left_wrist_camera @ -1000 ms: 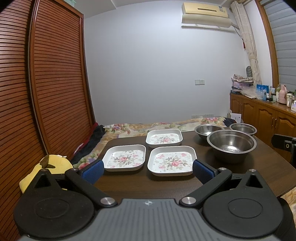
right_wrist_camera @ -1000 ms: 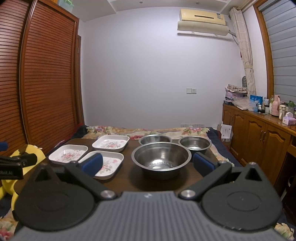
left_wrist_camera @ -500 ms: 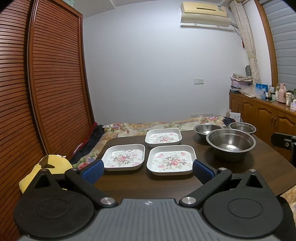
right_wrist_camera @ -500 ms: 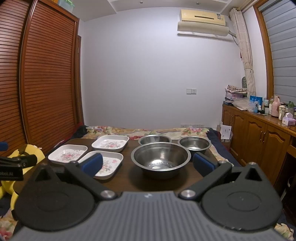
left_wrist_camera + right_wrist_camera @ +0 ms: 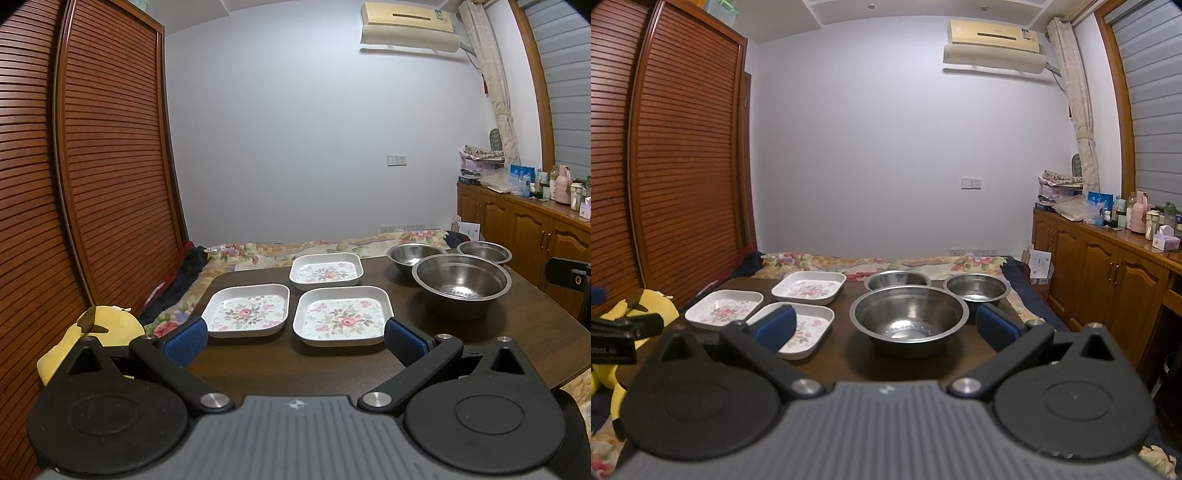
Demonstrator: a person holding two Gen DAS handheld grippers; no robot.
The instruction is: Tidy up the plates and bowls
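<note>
**Both grippers hover wide open, little change vs 1 s ago**

Vs earlier frames: almost nothing moves. Left wrist view creeps a touch fwd/down, so plates sit slightly lower in frame; right view is practically same. No dish has shifted.

Left gripper [image 5: 293,338]: jaws spread wide, holding nothing, above near table edge, aimed at the near plate [image 5: 342,316]. Left plate [image 5: 246,309] is just beside it, narrow gap; far plate [image 5: 325,270] is behind, close to both. All 3 are square, white, floral, flat on the dark wood table [image 5: 535,328].

Right gripper [image 5: 886,326]: also fully open and empty, facing the big steel bowl [image 5: 908,319]. Two smaller bowls behind it: one [image 5: 897,279] partly hidden by big bowl's rim, other [image 5: 976,290] to the right, nr far edge.

Room: bare strip of table in front of dishes & between plates and bowls. Far plate and small bowls are close to the far edge, bed w/ floral cover [image 5: 916,264] beyond. Yellow plush toy [image 5: 92,336] off table's left side.
</note>
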